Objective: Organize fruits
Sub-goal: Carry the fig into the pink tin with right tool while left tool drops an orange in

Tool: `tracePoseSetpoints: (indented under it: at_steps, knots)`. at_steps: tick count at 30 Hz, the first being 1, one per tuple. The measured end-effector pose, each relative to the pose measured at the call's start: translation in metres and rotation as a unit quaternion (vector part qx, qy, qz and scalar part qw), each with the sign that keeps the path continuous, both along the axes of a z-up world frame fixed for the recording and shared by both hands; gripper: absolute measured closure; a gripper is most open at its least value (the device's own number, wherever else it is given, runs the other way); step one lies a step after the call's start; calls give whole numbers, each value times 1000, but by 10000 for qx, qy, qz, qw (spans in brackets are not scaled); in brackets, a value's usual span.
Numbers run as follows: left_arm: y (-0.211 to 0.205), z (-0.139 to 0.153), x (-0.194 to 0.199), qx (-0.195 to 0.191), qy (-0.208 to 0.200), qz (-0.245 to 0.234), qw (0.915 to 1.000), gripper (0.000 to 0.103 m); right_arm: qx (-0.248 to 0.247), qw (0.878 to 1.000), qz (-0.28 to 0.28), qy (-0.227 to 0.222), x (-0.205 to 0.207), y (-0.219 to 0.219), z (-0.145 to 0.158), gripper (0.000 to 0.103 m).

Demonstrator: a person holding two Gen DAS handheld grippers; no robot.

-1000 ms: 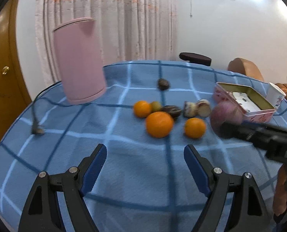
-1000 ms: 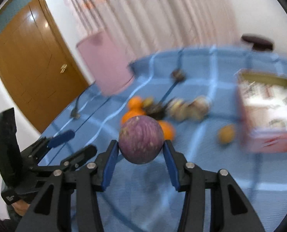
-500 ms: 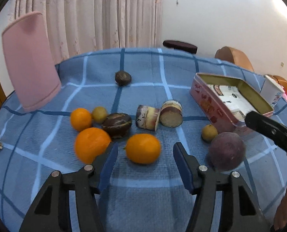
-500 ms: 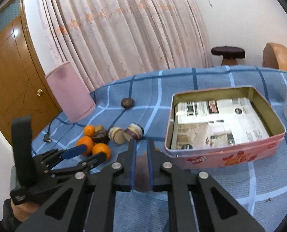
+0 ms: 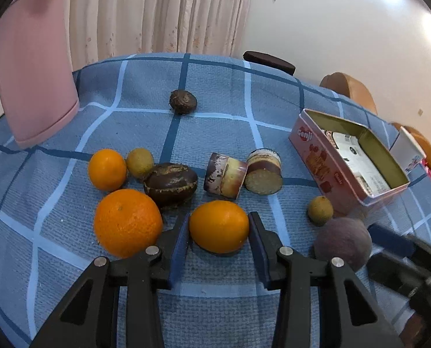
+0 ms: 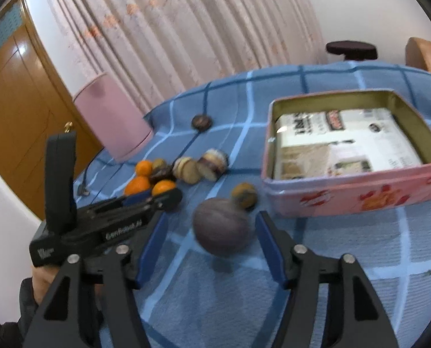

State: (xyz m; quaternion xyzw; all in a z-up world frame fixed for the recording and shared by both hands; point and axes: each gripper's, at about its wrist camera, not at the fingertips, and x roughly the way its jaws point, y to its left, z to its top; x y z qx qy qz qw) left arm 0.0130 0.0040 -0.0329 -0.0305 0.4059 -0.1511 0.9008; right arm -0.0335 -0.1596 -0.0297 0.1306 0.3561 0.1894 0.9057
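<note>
Now left tongs [image 5: 218, 243] pinch an orange [image 5: 218, 226]; right tongs [image 6: 214, 245] wide; tin [image 5: 316, 156] reads "Genji".

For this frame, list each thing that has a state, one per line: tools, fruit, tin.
Left tool: fingers around the small orange, touching or nearly so.
Right tool: open, purple fruit between its fingers, untouched.
Small orange: on the cloth.
Purple fruit: resting on the cloth, outside the tin.
Pink tin: lid off, paper-lined, no fruit inside.
Cut pieces: lying on their sides.
</note>
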Motion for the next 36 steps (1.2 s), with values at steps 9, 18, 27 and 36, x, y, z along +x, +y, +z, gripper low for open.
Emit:
tracePoseSetpoints:
  at_steps: [9, 18, 27, 36]
  knots:
    - [0, 9, -8, 31, -353, 99, 9993, 61, -289, 9985, -22, 474, 20, 7, -23, 50]
    - [-7, 23, -20, 194, -817, 214, 9962, 61, 25, 9987, -197, -475, -4, -10, 19, 51]
    - [-71, 55, -10, 3, -1343, -424, 9900, 61, -559, 9843, -1554, -614, 18, -91, 29, 50]
    - [-151, 49, 14, 86, -1150, -1080, 9874, 62, -409, 9836, -1738, -247, 33, -126, 21, 50]
